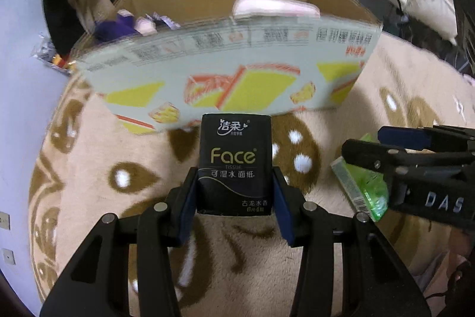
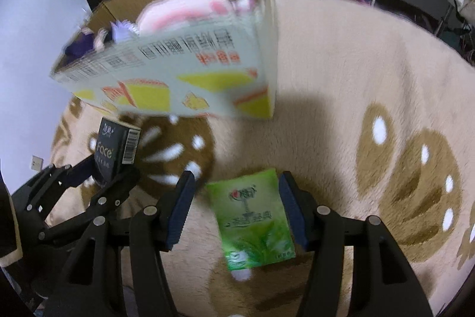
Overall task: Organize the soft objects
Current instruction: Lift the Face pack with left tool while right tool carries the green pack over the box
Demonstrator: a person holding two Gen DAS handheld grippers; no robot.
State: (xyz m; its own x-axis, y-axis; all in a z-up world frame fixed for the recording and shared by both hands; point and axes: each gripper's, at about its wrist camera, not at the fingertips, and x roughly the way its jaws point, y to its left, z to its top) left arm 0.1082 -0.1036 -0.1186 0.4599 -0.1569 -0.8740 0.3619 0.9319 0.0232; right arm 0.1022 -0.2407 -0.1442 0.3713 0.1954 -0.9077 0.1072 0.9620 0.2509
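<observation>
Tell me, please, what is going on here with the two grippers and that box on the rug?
A person is tidying soft items into the open cardboard box on the beige rug. The left gripper is shut on a black tissue pack, and the right gripper holds a green tissue pack. Both packs sit just in front of the box, not yet inside. Pink soft items and a purple one already lie in it.

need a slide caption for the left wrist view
Left gripper clamps a black tissue pack before an open box.
</observation>
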